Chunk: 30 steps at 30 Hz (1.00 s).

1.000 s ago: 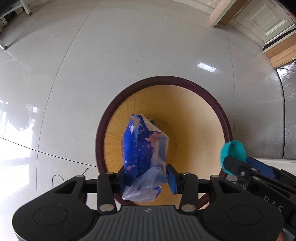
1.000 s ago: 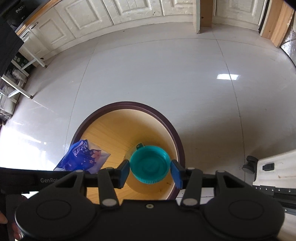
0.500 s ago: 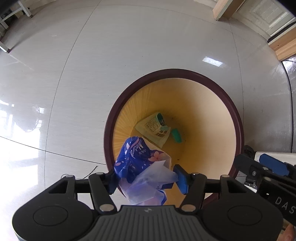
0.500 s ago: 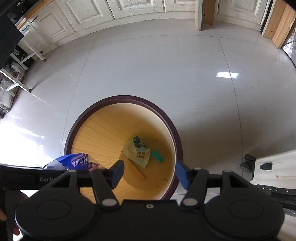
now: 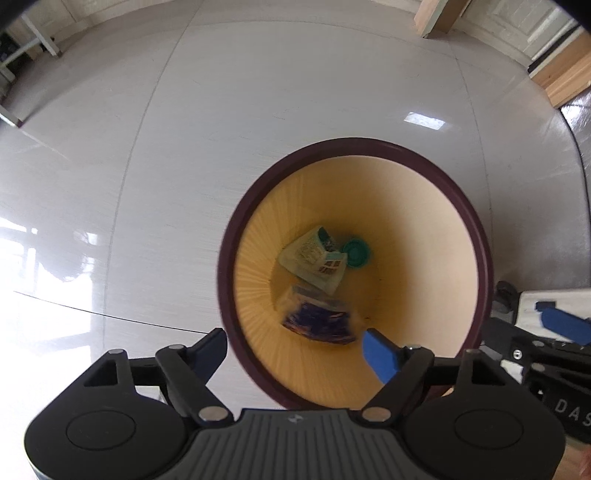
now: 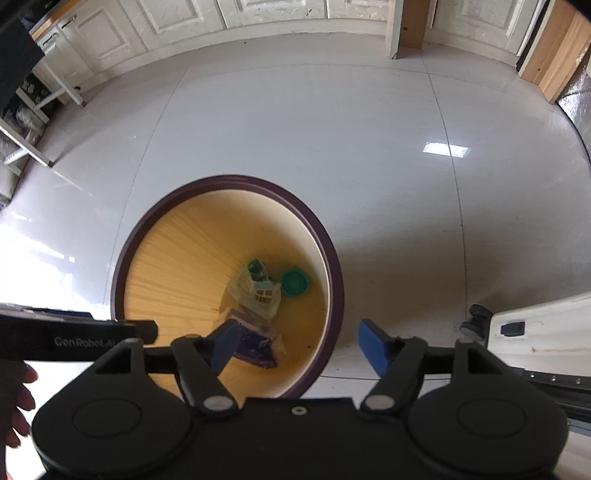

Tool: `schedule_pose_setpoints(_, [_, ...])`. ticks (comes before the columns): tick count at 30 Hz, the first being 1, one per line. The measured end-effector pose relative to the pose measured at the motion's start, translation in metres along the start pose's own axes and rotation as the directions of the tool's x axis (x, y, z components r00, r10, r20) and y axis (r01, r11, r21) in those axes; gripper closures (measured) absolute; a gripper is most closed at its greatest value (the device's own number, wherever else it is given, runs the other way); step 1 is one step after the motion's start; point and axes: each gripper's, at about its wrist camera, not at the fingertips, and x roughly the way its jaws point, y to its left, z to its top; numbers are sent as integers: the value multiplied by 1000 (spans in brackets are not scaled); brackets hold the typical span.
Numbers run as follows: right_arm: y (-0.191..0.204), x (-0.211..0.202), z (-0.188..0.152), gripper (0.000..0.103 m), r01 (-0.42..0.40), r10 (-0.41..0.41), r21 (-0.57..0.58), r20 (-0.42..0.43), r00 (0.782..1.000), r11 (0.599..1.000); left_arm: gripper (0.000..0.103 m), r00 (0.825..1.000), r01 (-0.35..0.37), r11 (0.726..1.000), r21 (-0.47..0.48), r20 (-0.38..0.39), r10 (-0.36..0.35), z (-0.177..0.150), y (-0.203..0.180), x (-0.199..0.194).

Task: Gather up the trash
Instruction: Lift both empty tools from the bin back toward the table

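Observation:
A round waste bin (image 5: 236,236) with a dark rim and yellow inside stands on the floor; it also shows in the right wrist view (image 6: 155,225). At its bottom lie a blue wrapper (image 5: 317,323) (image 6: 255,345), a pale green packet (image 5: 314,258) (image 6: 258,293) and a teal lid (image 5: 356,253) (image 6: 294,282). My left gripper (image 5: 295,350) is open and empty above the bin's near rim. My right gripper (image 6: 299,345) is open and empty above the bin's right side.
Glossy grey floor tiles (image 6: 332,129) surround the bin. White cabinets (image 6: 184,18) and wooden door frames (image 6: 406,26) line the far wall. A white wheeled object (image 6: 535,332) stands right of the bin. The right gripper's body shows in the left wrist view (image 5: 546,354).
Both grippers opened. The teal lid dropped from the right gripper first, then the blue wrapper from the left; both now lie in the bin.

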Motion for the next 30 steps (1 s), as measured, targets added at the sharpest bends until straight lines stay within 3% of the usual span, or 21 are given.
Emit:
schedule_pose_setpoints(5, [-2, -3, -4, 19, 9, -9, 4, -3, 1000, 1000, 11, 999, -27, 999, 19, 17, 27, -4, 3, -3])
schedule_pose_setpoints(7, [-2, -5, -5, 6, 22, -22, 10, 2, 1000, 1000, 6, 999, -35, 999, 16, 22, 34, -6, 4, -4])
schedule_pose_setpoints(9, [-3, -8, -6, 2, 48, -49, 19, 14, 999, 999, 3, 999, -42, 999, 18, 25, 41, -7, 4, -5])
schedule_pose_setpoints(20, [0, -24, -7, 0, 103, -104, 9, 14, 995, 995, 0, 996, -53, 999, -6, 73, 53, -12, 13, -20])
schedule_pose_setpoints(30, [-3, -62, -10, 0, 127, -129, 32, 72, 989, 991, 0, 983, -39, 999, 28, 181, 33, -22, 16, -80])
